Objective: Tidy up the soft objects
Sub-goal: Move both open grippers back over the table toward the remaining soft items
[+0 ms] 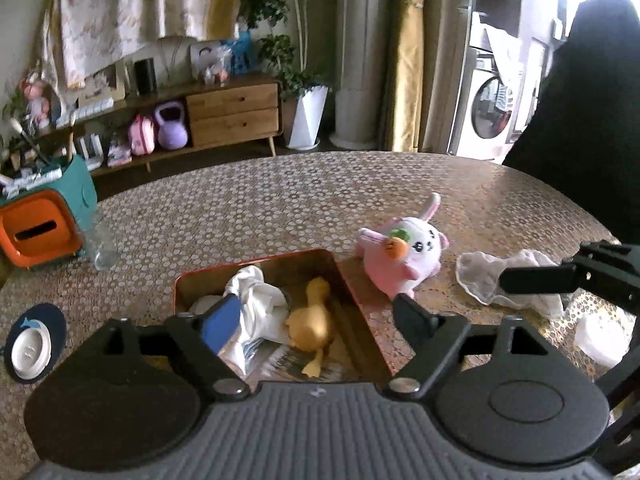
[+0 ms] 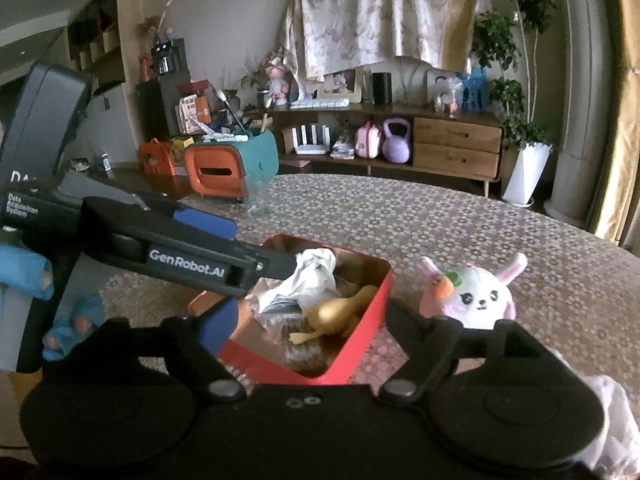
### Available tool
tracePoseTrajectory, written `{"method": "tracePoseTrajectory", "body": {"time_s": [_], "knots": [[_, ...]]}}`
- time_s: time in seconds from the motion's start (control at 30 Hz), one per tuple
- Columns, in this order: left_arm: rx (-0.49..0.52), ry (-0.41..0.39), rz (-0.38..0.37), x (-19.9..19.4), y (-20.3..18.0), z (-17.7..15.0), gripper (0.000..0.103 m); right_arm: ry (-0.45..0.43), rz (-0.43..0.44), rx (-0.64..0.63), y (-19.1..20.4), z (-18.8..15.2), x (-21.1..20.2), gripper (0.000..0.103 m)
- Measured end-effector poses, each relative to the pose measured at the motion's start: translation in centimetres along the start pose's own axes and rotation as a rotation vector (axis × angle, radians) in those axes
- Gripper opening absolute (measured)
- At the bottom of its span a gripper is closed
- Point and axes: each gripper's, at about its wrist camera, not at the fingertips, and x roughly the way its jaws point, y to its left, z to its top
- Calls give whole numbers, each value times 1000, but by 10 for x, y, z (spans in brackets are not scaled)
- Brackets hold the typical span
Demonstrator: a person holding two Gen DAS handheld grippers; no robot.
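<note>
The pink-and-white bunny plush (image 1: 404, 254) lies on the table (image 1: 260, 204), just beside the right long wall of the red tin (image 1: 340, 276) and outside it, its long axis slanting from the ears at the far right down toward the tin. Inside the tin sit a yellow rubber duck (image 1: 312, 316) and a crumpled white cloth (image 1: 256, 300). A second white cloth (image 1: 516, 280) (loose, flat) lies further right, near the table's right edge. The left gripper (image 1: 316, 316) hangs over the tin with its jaws apart and empty, so the bunny is up and to its right. The right gripper (image 2: 310, 320), also spread and empty, has the bunny just past its right finger, so I judge it slightly better placed.
</note>
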Motion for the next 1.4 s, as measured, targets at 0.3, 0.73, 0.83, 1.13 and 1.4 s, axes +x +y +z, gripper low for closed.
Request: {"method": "tracePoseTrajectory", "body": {"time_s": [0.3, 0.73, 0.83, 1.13, 1.4], "knots": [[-8, -8, -59, -8, -28, -9, 90, -32, -50, 8, -13, -21, -46, 95], [-19, -61, -209, -6, -79, -2, 102, -50, -188, 59, -65, -57, -123, 103], [-28, -58, -279, 2, -93, 0, 102, -41, -231, 69, -81, -70, -138, 103], [-2, -56, -347, 30, -145, 1, 102, 11, -333, 160, -132, -118, -164, 103], [31, -33, -387, 60, -190, -1, 102, 49, -358, 164, -154, -149, -164, 103]]}}
